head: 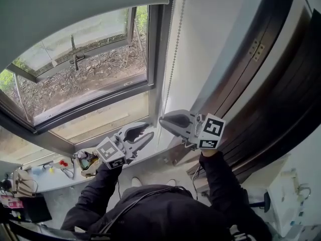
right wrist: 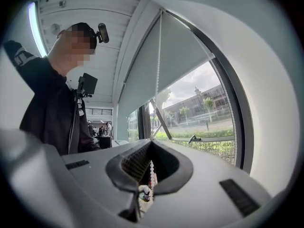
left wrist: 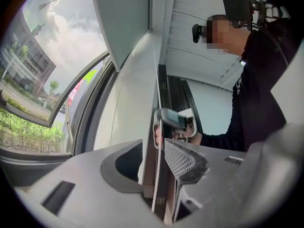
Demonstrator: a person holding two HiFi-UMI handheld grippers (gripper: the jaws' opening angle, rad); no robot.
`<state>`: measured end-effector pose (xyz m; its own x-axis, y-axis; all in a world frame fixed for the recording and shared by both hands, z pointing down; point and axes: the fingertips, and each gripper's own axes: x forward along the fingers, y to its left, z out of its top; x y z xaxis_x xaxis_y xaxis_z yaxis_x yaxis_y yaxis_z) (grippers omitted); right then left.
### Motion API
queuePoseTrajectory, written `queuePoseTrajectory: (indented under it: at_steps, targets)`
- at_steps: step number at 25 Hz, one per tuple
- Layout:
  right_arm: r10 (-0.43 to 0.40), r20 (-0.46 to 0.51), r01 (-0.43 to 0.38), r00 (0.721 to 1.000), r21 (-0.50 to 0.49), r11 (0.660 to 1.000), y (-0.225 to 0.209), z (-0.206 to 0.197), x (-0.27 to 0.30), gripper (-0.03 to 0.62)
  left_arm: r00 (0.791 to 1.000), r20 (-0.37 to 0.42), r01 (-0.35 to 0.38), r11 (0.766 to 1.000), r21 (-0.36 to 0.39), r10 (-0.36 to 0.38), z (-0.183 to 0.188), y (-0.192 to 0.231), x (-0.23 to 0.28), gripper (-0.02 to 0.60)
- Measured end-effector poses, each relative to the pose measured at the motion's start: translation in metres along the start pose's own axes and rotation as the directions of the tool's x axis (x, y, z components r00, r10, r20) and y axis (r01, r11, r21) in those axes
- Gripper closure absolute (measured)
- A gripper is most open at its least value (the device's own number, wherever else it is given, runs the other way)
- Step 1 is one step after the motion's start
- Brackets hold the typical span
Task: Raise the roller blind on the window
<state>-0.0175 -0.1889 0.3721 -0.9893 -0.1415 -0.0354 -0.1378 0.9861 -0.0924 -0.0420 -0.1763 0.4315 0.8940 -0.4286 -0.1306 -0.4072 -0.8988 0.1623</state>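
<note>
Beside the window [head: 90,64], right gripper [head: 164,120] fingers [right wrist: 134,161] pinch the white beaded chain [head: 172,59]; left gripper [head: 149,131] fingers [left wrist: 184,159] spread.

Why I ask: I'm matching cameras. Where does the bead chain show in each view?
Head view: bead chain hangs centre, down to the right gripper.
Left gripper view: chain vertical, centre, between open jaws.
Right gripper view: chain low centre, pinched by shut jaws.
Shared landmark: roller blind.

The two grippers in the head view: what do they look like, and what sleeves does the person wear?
Both the left gripper and the right gripper are grey, with tapering fingers and a white cube bearing black square markers. The sleeves are black.
</note>
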Motion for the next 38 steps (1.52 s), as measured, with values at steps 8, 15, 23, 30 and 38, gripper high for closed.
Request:
queuePoseTrajectory:
  at_steps: [8, 15, 23, 30, 38]
  targets:
    - [0.012, -0.085, -0.004, 0.996, 0.099, 0.995, 0.017, -0.09, 0.007, 0.589, 0.998, 0.049, 0.042, 0.991, 0.129, -0.048, 0.075, -0.01, 0.027, 0.443]
    - [0.025, -0.132, -0.009, 0.991, 0.117, 0.993, 0.024, -0.123, 0.006, 0.589, 0.996, 0.043, 0.072, 0.988, 0.139, -0.079, 0.092, -0.018, 0.044, 0.443]
    - [0.024, -0.144, -0.011, 0.989, 0.093, 0.996, 0.028, -0.121, 0.003, 0.589, 0.996, 0.015, 0.087, 0.988, 0.132, -0.089, 0.092, -0.019, 0.049, 0.446]
    - [0.033, -0.188, -0.024, 0.982, 0.049, 0.999, 0.031, -0.12, 0.003, 0.588, 0.993, 0.012, 0.116, 0.985, 0.129, -0.119, 0.089, -0.03, 0.047, 0.574]
    - [0.115, -0.063, -0.109, 0.991, 0.091, 0.99, 0.027, -0.067, -0.016, 0.35, 0.996, -0.016, 0.088, 0.99, 0.109, -0.087, 0.06, -0.021, 0.041, 0.575]
